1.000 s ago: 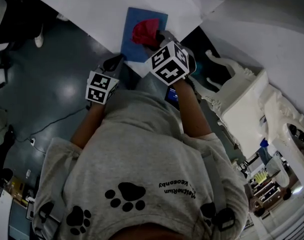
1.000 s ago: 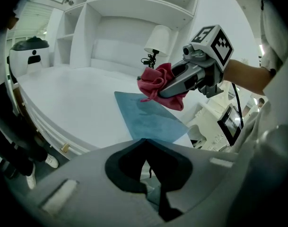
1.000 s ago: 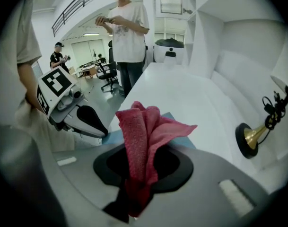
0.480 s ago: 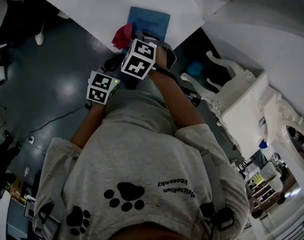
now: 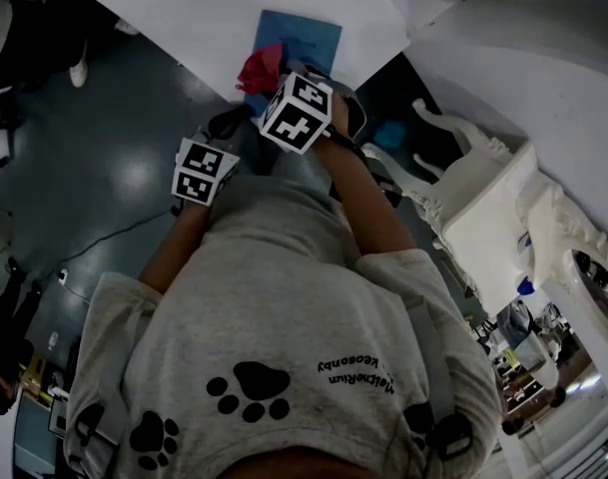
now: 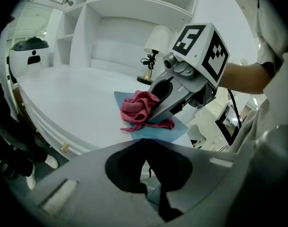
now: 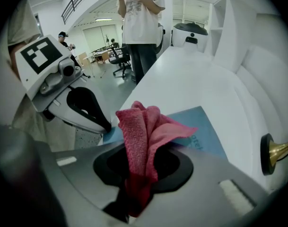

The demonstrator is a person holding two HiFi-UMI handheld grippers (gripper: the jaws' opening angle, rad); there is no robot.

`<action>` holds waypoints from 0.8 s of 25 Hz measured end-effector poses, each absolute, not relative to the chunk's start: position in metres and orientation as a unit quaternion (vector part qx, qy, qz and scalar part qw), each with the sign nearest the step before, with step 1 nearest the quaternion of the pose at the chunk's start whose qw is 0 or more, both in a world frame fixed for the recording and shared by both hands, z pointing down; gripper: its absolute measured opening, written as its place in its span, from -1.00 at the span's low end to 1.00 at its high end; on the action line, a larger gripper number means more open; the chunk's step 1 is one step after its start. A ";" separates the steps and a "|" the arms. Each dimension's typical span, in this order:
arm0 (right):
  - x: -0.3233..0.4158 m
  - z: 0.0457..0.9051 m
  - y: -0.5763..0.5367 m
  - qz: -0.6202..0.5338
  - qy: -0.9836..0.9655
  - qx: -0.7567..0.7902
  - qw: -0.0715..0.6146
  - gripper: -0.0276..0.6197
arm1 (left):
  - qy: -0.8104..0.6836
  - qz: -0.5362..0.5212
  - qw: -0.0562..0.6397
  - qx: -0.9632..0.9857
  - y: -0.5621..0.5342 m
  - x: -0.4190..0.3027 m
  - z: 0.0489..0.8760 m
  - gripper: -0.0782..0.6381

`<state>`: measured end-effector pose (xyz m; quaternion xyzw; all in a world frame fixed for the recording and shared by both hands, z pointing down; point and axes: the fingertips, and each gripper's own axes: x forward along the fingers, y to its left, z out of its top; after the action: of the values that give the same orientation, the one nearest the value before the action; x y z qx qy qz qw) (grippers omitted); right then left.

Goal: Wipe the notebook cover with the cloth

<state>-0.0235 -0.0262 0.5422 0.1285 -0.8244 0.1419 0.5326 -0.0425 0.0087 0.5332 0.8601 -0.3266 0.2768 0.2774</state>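
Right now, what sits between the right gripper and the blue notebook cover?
Right gripper view: the crumpled pink-red cloth, clamped in the right gripper.

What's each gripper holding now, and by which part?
Right gripper is shut on the cloth, pinching its bunched end; the rest lies on the notebook. Left gripper holds nothing.

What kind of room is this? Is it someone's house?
Probably a big workroom or studio staged like a home, not a real house. White shelves and a lamp stand behind the white table, but office chairs and an open hall lie beyond.
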 end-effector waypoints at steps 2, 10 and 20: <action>-0.008 0.543 -0.026 0.151 -0.820 0.139 0.535 -0.62 | -0.326 0.276 0.278 0.860 0.008 -0.041 0.533 -0.79; 0.041 0.541 -0.018 0.193 -0.800 0.186 0.536 -0.62 | -0.330 0.272 0.275 0.861 0.009 -0.044 0.533 -0.79; 0.082 0.542 -0.010 0.221 -0.776 0.236 0.542 -0.62 | -0.330 0.272 0.278 0.860 0.008 -0.044 0.533 -0.79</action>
<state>0.0820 -0.0101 0.5416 0.2357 -0.7755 0.2214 0.5422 -0.0440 0.0079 0.5332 0.8603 -0.3297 0.2718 0.2780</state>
